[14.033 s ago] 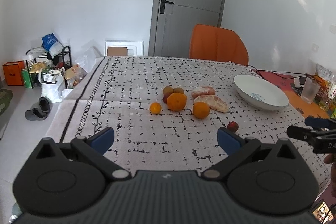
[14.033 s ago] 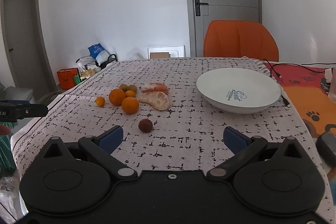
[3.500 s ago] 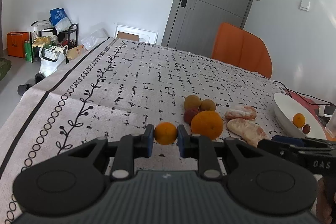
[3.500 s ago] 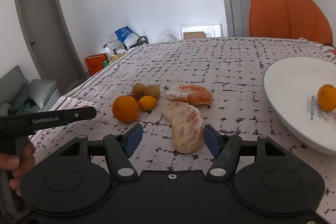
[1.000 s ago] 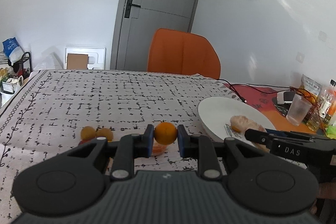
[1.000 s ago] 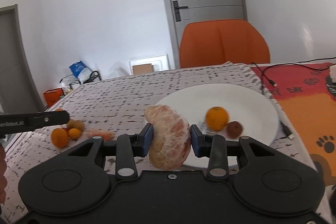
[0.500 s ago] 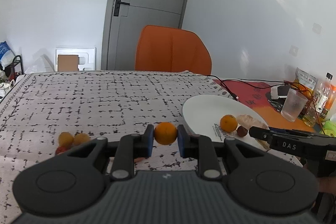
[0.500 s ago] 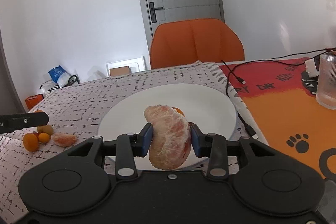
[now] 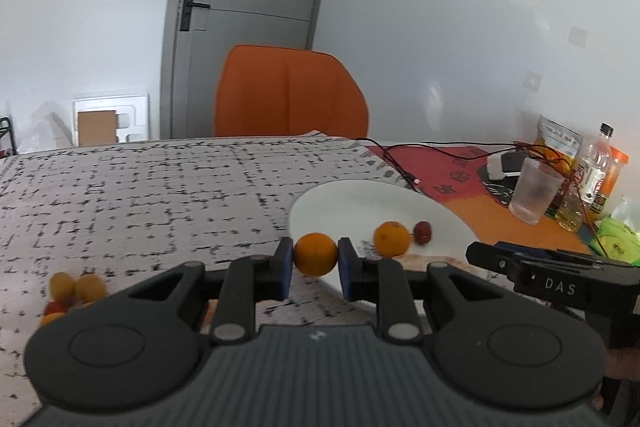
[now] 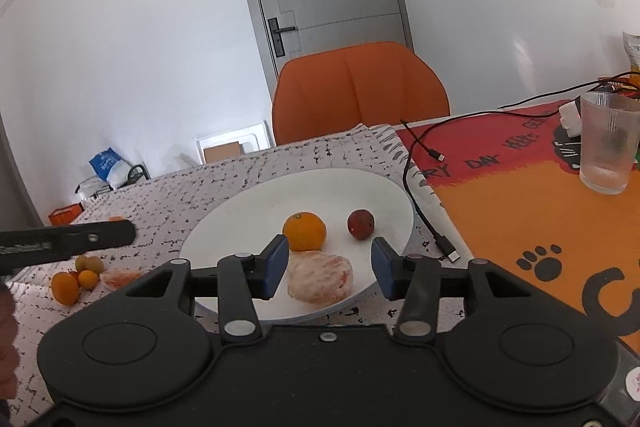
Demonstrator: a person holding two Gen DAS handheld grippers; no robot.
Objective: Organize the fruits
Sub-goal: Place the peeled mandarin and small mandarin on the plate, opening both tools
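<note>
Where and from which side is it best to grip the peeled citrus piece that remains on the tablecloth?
Probably across the short width of the peeled citrus piece, tool coming from above. It lies flat and elongated, with small fruits close on its left, so a level side approach may hit them.

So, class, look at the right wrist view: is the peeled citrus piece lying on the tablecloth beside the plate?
No, the peeled citrus piece lies on the white plate.

Plate [image 10: 392,195] on table: orange [image 10: 304,231] left of small fruit [image 10: 361,224], peeled segment [image 10: 320,283] in front.
</note>
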